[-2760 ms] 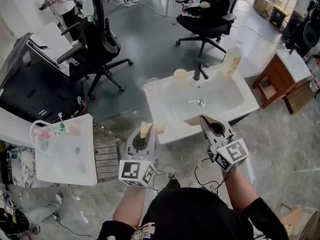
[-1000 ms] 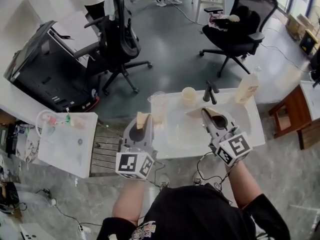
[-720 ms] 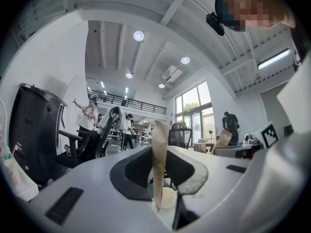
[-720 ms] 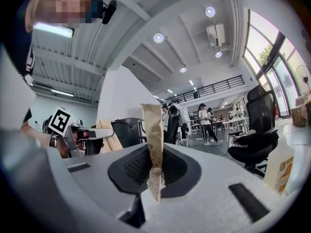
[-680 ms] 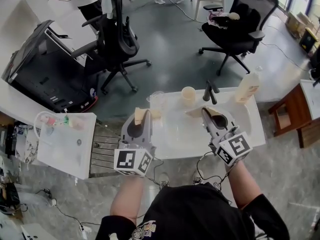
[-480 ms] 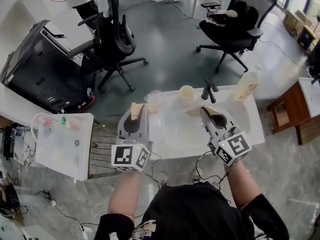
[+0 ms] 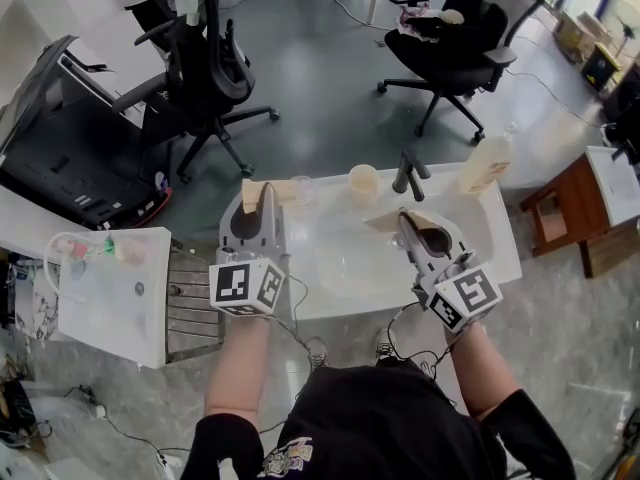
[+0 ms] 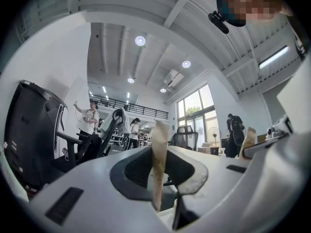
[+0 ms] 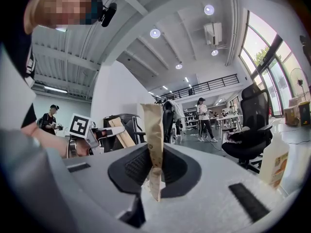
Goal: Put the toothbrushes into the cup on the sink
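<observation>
A pale cup (image 7: 363, 182) stands at the back rim of the white sink (image 7: 500, 253), left of the black faucet (image 7: 405, 173). My left gripper (image 7: 268, 190) hovers at the sink's left back corner, its tan pads (image 8: 158, 154) together with nothing between them. Over the basin, right of centre, my right gripper (image 7: 392, 221) is held with its tan pads (image 9: 153, 130) closed and empty. Small pink and green items (image 7: 100, 251), too small to identify, lie on a white side table (image 7: 120, 308) far to the left. Both grippers are well away from them.
A soap bottle (image 7: 484, 164) stands at the sink's back right corner. Two black office chairs (image 7: 200, 78) (image 7: 445, 33) are on the floor beyond the sink. A wooden stand (image 7: 565, 208) sits to the right and a black case (image 7: 60, 138) to the left.
My left gripper has moved forward and left, from the sink's front edge to its left back corner. The right gripper has stayed over the basin. Both stay shut.
</observation>
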The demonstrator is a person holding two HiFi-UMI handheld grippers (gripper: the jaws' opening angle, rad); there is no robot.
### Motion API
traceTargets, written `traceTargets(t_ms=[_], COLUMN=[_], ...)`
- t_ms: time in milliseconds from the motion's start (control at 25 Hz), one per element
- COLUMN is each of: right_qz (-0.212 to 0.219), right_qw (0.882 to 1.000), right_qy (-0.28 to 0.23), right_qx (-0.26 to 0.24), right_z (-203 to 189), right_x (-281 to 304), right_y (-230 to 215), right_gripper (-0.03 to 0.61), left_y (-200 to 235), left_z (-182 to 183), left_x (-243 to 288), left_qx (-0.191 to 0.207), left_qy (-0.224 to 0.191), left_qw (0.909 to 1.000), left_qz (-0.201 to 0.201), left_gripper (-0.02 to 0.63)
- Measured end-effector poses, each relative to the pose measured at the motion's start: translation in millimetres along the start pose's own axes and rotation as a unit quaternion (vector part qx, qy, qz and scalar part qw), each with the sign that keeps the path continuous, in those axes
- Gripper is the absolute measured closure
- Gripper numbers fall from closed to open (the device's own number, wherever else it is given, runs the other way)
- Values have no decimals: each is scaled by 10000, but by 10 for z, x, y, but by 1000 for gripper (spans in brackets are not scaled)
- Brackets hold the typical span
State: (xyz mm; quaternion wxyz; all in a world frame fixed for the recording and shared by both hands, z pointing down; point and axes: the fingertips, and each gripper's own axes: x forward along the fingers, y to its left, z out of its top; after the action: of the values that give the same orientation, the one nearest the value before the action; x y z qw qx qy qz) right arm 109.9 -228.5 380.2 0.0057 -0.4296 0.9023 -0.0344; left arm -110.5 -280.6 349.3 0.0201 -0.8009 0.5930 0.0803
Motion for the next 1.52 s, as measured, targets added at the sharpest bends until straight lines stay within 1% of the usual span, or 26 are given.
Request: traceTargets(t_ms=[120,400,680,880,1120,1320,1440,1520], right_qz=[-67,-255,-410,-519,-553,-560,-575,-576], right_qw=[10000,9994,9983,9974,9969,9967,9966,9967], right_qy=[54,239,397,489,551,585,584,571], right_qx=[-3,-57,-84,-75,-41,-22,-6,12], right_z=[-28,-119,-174,-227,-292,-324,-315,-308], right_x=[10,24,48,49,67,82,81,78], right_y=[-26,-116,-231,-300,-318,-309,-320,-323], right_gripper=[538,538,538,538,538,538,538,538], left_y=[115,297,423,480,533,544,535,532], left_z=[-119,-524,-981,-1314,-1714,-1975,-2036,-2043], left_x=[116,320,484,537,551,545,535,533], left_qx=[-61,-241,-456,-522,-604,-541,-491,-471], left_qy=[10,255,640,945,1332,1681,1800,1826], left_qw=[10000,9992,9965,9936,9885,9835,9818,9813], left_qz=[74,188,290,340,392,382,360,374], left_gripper=[548,548,548,548,548,546,546,529])
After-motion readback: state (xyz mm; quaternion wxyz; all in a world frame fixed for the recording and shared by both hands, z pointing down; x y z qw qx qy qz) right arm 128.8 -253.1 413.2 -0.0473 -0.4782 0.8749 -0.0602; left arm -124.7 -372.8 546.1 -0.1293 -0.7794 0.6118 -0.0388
